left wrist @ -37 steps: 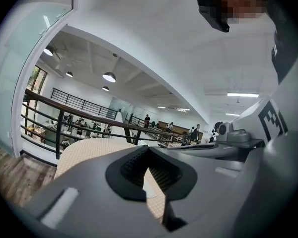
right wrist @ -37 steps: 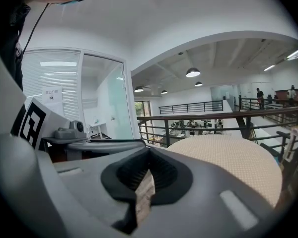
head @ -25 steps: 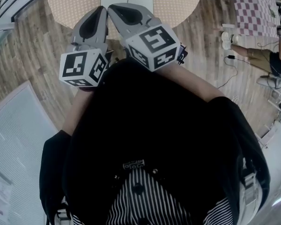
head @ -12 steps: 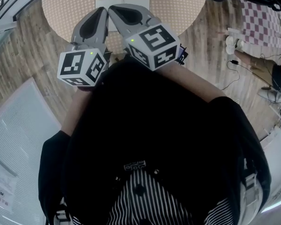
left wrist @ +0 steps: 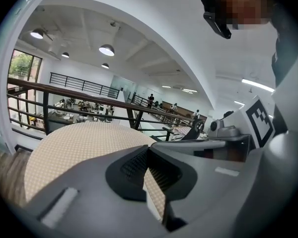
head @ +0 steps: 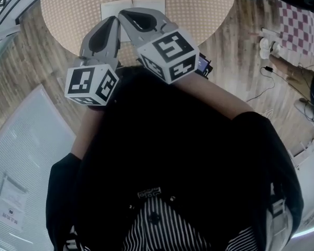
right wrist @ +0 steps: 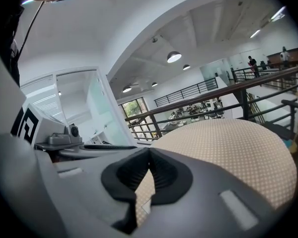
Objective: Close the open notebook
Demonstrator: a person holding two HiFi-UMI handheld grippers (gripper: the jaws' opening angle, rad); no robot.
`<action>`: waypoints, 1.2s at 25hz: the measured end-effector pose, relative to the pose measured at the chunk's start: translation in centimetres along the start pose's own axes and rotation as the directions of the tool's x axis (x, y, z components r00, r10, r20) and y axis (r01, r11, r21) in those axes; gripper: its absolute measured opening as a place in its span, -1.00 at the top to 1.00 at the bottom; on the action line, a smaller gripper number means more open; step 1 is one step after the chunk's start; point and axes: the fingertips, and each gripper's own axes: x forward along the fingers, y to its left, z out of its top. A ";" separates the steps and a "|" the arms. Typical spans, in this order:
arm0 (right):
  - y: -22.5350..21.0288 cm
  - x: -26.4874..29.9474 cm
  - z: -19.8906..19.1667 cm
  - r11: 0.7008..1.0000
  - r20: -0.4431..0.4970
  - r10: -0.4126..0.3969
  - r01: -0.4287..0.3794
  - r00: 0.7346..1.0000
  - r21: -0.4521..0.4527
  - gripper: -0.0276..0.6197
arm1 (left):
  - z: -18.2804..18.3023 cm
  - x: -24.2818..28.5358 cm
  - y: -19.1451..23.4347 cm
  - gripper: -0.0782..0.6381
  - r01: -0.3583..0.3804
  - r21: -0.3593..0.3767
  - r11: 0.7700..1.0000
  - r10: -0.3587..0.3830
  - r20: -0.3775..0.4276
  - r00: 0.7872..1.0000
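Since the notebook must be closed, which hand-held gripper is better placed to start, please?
Probably the left: the left hand-held gripper, shut, is over the notebook's left page near its outer edge; the right hand-held gripper, also shut, points at the spine.

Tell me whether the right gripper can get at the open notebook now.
Probably yes. The right gripper appears to hang just over the notebook on the table, fingers shut and empty, with nothing visible between it and the pages.

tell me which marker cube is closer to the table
The cube on the right gripper: it overlaps the table's near edge, while the left gripper carries its cube further back toward the person.
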 end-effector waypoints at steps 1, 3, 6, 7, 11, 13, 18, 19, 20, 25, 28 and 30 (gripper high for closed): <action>-0.1 0.2 -0.1 1.000 0.003 -0.001 0.001 1.000 0.005 0.91 | -0.2 0.1 0.2 0.82 0.000 0.001 1.000 0.000 -0.008 1.000; -0.1 0.4 -0.5 1.000 0.003 -0.005 0.005 1.000 0.023 0.91 | -0.5 0.2 0.5 0.82 0.001 -0.001 1.000 -0.001 -0.020 1.000; -0.1 0.5 -0.4 1.000 0.001 -0.020 0.020 1.000 0.020 0.91 | -0.4 0.3 0.5 0.82 0.031 -0.006 1.000 -0.031 -0.025 0.999; -0.3 0.5 -0.2 0.999 0.000 -0.031 0.031 1.000 0.013 0.91 | -0.3 0.6 0.6 0.82 0.047 -0.007 0.999 -0.048 -0.023 0.999; -2.5 0.4 0.7 0.994 0.002 -0.104 0.104 0.995 0.014 0.91 | 0.5 2.8 0.0 0.82 0.122 0.008 0.992 -0.122 -0.029 0.992; -3.8 0.1 1.3 0.989 0.007 -0.144 0.144 0.990 0.028 0.91 | 1.0 4.1 -0.5 0.82 0.163 0.002 0.987 -0.163 -0.041 0.986; -5.2 1.1 2.3 0.977 0.015 -0.208 0.207 0.978 0.048 0.91 | 1.8 5.8 0.3 0.82 0.239 -0.014 0.971 -0.239 -0.069 0.969; -5.4 1.3 2.2 0.974 0.015 -0.219 0.218 0.976 0.056 0.91 | 1.8 6.0 0.5 0.82 0.249 -0.007 0.968 -0.249 -0.076 0.966; -5.5 1.5 2.1 0.971 0.012 -0.229 0.228 0.973 0.065 0.91 | 1.6 6.2 0.6 0.82 0.260 -0.002 0.966 -0.260 -0.084 0.962; -6.6 2.5 1.3 0.963 -0.015 -0.254 0.254 0.967 0.092 0.91 | 0.8 7.4 1.5 0.82 0.282 -0.037 0.959 -0.285 -0.113 0.952; -7.1 2.9 0.9 0.958 -0.014 -0.263 0.263 0.965 0.116 0.91 | 0.4 7.9 1.8 0.82 0.286 -0.050 0.957 -0.290 -0.116 0.950; -7.3 3.3 0.7 0.956 -0.018 -0.269 0.270 0.963 0.116 0.91 | 0.1 8.2 2.2 0.82 0.290 -0.049 0.956 -0.294 -0.122 0.948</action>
